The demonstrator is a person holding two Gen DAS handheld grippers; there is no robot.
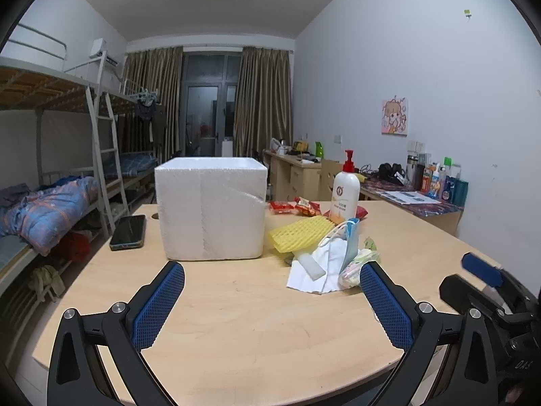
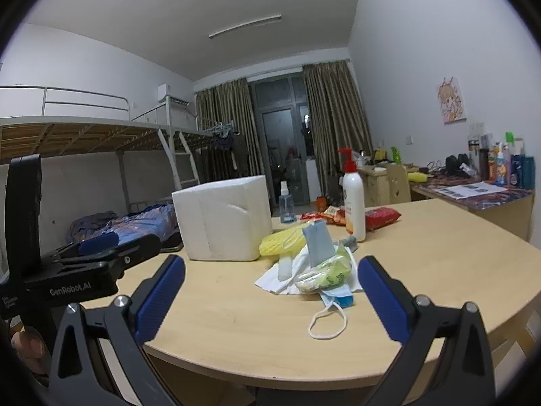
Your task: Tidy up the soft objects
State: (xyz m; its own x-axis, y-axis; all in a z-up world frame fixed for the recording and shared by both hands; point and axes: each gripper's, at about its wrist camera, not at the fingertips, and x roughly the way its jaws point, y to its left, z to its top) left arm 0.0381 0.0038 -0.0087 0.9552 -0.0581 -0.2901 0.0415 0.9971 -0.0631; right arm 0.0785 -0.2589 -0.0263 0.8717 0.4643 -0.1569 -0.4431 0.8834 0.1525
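A white foam box (image 1: 211, 208) stands on the wooden table (image 1: 236, 321); it also shows in the right wrist view (image 2: 225, 218). To its right lies a heap: yellow foam netting (image 1: 301, 233), white tissue (image 1: 309, 275), a blue face mask (image 2: 333, 296), a green-patterned plastic packet (image 2: 324, 275) and a small clear bottle (image 2: 284, 265). My left gripper (image 1: 272, 274) is open and empty, above the table in front of the box. My right gripper (image 2: 270, 270) is open and empty, in front of the heap.
A lotion pump bottle (image 1: 345, 193) and red snack packets (image 1: 294, 207) stand behind the heap. A phone (image 1: 128, 231) lies left of the box. A small spray bottle (image 2: 286, 203) stands behind the box. Bunk beds are on the left, desks along the right wall.
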